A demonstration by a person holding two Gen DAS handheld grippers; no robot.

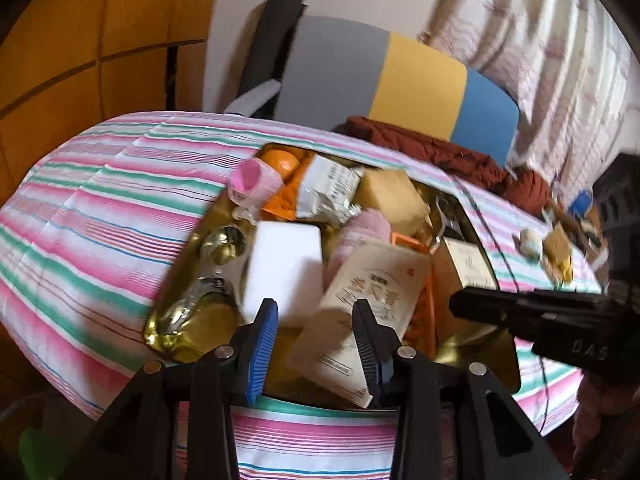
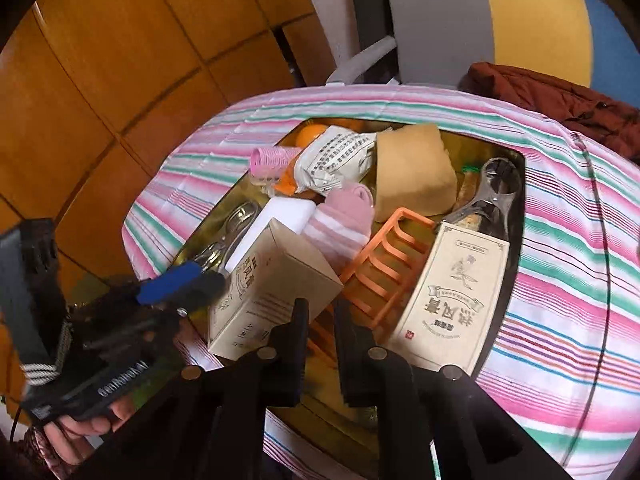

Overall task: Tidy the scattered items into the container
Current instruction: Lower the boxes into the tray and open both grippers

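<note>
My left tool hangs released, blue pads apart, just above the near edge of the shiny gold rectangular tin on the pink-and-green striped desk. My right tool is also parted and empty over the same tin. Inside lie two cream cardboard boxes, an orange plastic rack, a pink striped sock and a white block.

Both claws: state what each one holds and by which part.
Nothing is held. The left claw and the right claw are both open, with no item between their fingers, above the filled tray.
</note>
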